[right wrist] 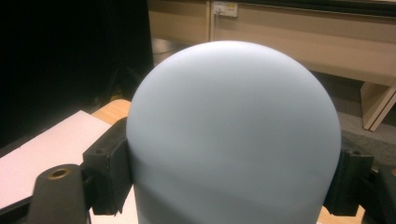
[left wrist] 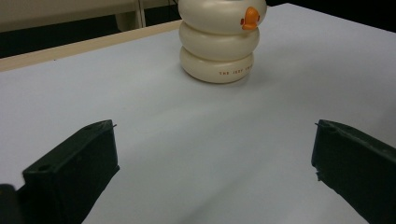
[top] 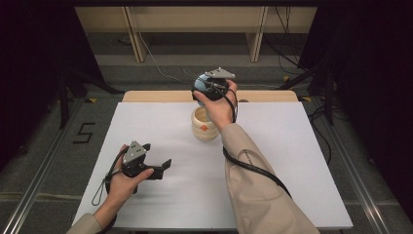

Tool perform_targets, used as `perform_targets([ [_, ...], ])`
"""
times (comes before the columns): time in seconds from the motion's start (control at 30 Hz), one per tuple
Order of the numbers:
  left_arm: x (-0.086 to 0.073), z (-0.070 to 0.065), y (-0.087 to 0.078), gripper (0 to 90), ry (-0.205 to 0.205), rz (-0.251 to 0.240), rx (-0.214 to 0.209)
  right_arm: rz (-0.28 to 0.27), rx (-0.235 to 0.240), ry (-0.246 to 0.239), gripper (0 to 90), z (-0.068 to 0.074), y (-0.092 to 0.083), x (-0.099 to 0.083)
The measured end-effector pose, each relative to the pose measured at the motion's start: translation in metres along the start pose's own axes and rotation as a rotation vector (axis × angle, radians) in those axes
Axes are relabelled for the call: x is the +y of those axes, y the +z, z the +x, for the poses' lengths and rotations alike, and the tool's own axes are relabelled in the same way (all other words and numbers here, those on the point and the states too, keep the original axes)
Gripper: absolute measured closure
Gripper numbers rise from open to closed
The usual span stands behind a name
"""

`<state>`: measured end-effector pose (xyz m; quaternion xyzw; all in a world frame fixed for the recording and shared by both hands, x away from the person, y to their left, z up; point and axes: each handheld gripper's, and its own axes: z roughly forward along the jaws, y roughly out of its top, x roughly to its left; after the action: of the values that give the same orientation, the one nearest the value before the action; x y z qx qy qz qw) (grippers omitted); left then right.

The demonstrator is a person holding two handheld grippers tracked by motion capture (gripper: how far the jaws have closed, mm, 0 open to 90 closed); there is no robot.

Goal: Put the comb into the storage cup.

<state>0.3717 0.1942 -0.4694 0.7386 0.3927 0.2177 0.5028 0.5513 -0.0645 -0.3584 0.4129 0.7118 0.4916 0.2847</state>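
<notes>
White table (top: 292,195), largest. Cream ringed jar (top: 203,124) upright at its far middle, long axis vertical, mouth up, orange duck knob toward the near side. Right tongs (top: 203,87) clamp the blue domed lid (right wrist: 233,135) by its sides, dome pointing away, held above and behind the jar. Step: carrying; next likely lower it squarely on the mouth. Left tongs (top: 163,168) wide, empty, near table's left.

A recording lab or studio rather than a home. A white tabletop (top: 292,161) stands on bare grey flooring between aluminium rails (top: 358,183), with loose cables (top: 292,53) trailing behind it. Black drapes (top: 29,58) close off both sides; a pale wooden bench frame (top: 195,19) lines the back. A taped mark, apparently "5" (top: 84,132), labels the floor.
</notes>
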Motion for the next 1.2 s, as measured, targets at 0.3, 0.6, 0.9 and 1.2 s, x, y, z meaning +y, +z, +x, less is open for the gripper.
perform_targets([
  [0.3, 0.0, -0.0002, 0.0002, 0.0, -0.001, 0.0, -0.001, 0.008, 0.001, -0.004, 21.0, 0.0006, 0.0015, -0.0016],
  [0.6, 0.0, -0.0001, 0.0001, 0.0, -0.002, -0.001, 0.0, 0.014, 0.003, -0.007, 21.1, 0.002, 0.0037, -0.0036],
  [0.9, 0.0001, -0.0001, 0.0, 0.1, -0.002, -0.002, 0.0, 0.023, 0.003, -0.016, 21.1, 0.0018, 0.0048, -0.005],
  [1.2, 0.0002, -0.0001, -0.0001, 0.2, -0.001, -0.004, 0.001, 0.035, 0.002, -0.016, 21.1, 0.0016, 0.0064, -0.0072],
])
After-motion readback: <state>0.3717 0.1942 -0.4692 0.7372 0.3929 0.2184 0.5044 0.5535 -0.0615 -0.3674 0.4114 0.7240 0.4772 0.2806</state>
